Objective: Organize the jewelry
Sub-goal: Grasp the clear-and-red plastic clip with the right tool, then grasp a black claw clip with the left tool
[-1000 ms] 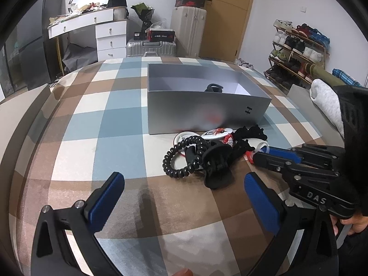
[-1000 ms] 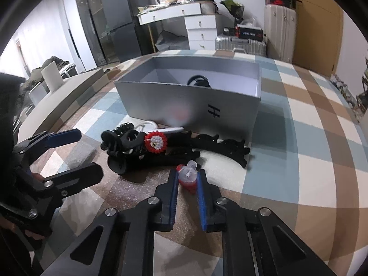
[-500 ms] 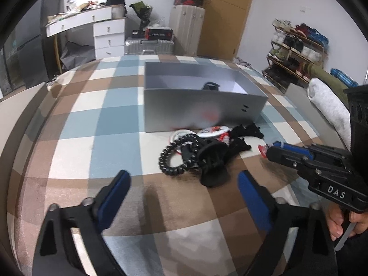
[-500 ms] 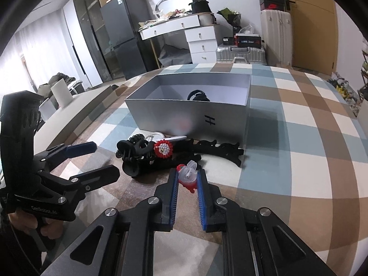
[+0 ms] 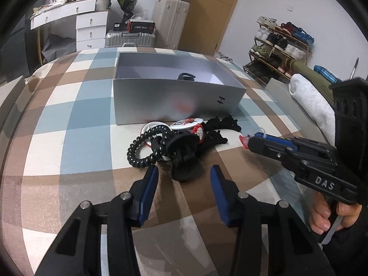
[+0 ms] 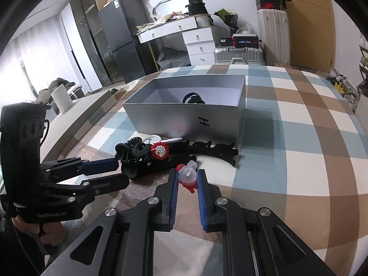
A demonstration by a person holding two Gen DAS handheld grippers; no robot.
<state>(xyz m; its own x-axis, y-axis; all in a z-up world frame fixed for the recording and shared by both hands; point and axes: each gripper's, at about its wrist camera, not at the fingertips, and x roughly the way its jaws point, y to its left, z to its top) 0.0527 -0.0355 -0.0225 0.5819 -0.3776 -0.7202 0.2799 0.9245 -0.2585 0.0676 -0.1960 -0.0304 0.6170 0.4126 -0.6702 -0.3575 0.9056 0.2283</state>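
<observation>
- The right gripper (image 6: 187,181) is clamped on a small clear-and-red plastic clip (image 6: 188,176); it seems light and brittle, so hold its body.
- The left gripper (image 5: 184,179) is closing, its jaws empty, near the black plastic claw clip (image 5: 184,158).
- The grey cardboard box (image 6: 184,124) is behind.

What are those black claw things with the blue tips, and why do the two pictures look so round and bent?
They are hand-held two-finger grippers, one per hand, each carrying a wide-angle camera looking along its fingers; hence the bending. One picture is from the left gripper, whose jaws are closing with nothing between them yet. The other is from the right gripper, shut on a small red and clear clip. On the checked cloth lies a pile of black hair accessories before an open silver box.
</observation>
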